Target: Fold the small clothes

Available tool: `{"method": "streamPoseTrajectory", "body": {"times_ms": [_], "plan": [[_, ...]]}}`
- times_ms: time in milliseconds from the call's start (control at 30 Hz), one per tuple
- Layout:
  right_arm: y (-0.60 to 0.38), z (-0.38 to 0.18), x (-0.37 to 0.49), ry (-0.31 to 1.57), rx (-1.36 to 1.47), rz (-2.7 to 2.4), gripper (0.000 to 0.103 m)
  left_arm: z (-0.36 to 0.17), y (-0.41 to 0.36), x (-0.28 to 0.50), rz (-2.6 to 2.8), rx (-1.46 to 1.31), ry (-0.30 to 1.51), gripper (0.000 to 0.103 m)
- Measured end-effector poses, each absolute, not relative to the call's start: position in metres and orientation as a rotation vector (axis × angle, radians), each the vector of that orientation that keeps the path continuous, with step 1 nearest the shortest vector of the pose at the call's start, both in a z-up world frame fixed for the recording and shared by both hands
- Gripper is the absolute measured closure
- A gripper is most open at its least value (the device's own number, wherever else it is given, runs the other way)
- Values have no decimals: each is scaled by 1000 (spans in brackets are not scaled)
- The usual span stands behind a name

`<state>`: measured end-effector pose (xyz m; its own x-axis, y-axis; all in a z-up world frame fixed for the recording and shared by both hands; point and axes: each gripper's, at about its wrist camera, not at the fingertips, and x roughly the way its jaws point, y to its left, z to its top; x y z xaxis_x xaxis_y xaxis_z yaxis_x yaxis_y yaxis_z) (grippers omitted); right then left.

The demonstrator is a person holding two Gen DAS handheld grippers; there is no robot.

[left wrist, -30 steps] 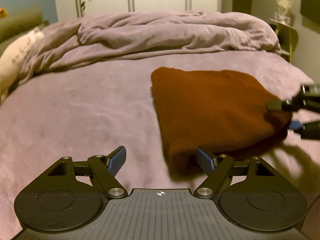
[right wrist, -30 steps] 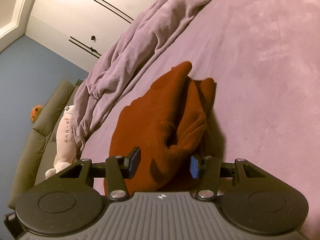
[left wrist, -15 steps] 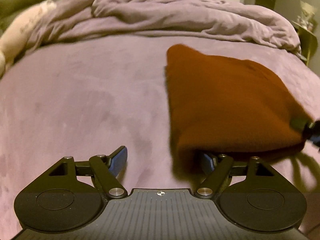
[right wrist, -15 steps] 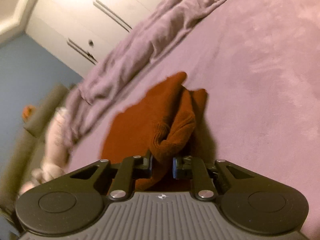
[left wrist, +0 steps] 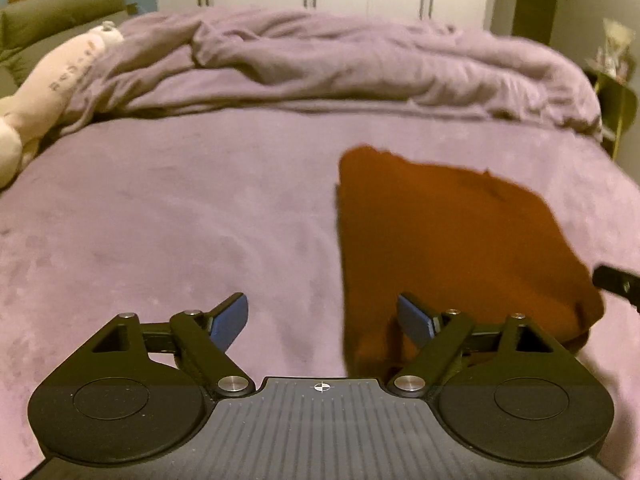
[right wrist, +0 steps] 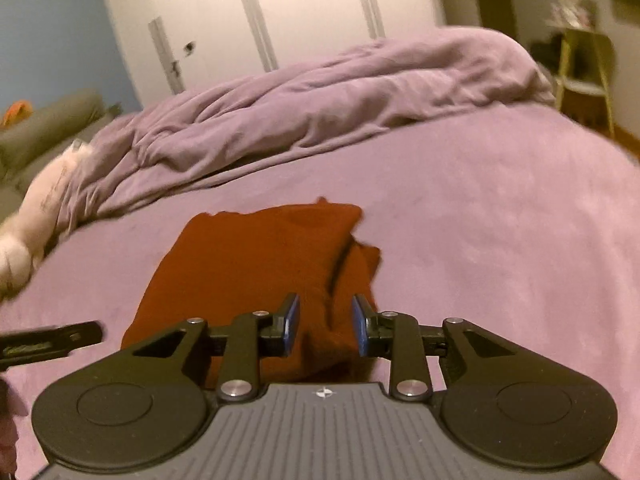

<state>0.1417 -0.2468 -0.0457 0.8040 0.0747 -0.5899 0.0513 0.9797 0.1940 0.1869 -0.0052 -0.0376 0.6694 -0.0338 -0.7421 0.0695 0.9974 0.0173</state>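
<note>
A rust-brown knit garment [left wrist: 448, 240] lies folded on the purple bed, also in the right wrist view [right wrist: 256, 264]. My left gripper [left wrist: 324, 320] is open at the garment's near left corner; its right finger [left wrist: 416, 322] is over the cloth edge, and whether it touches is unclear. My right gripper [right wrist: 325, 326] is open, jaws apart on either side of the garment's near right edge, gripping nothing. Its tip shows at the right of the left view [left wrist: 616, 282]; the left gripper's finger shows at the left of the right view [right wrist: 52, 342].
A crumpled purple duvet [left wrist: 360, 68] lies across the far side of the bed. A pale plush toy [left wrist: 48, 92] lies at the far left by a grey-green headboard [left wrist: 60, 16]. A yellow-green side table [left wrist: 616, 100] stands beyond the bed's right edge. White wardrobe doors stand behind.
My right gripper had shut on the garment's edge, and has now opened and swung level. The garment lies flatter. My left gripper stayed open and drew back slightly.
</note>
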Motion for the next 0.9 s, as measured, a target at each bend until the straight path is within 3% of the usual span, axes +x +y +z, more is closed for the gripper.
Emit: {"method": "streamPoseTrajectory", "body": {"times_ms": [267,500,667,733,900], "plan": [[-217,-82,167,695,-91,34,76,-62,-7,202,-19,75,927,14],[-220,-93,176,745,-91,66,76,-71,-10,202,-1,112,918,2],[-217,-70,169,818,-57,25,75,-42,-9,186,62,136,937,2],[-214,-59,152,831,-47,16,70,-30,-11,169,58,161,920,2],[-215,-46,107,910,26,22,33,-8,-16,137,17,169,898,1]]}}
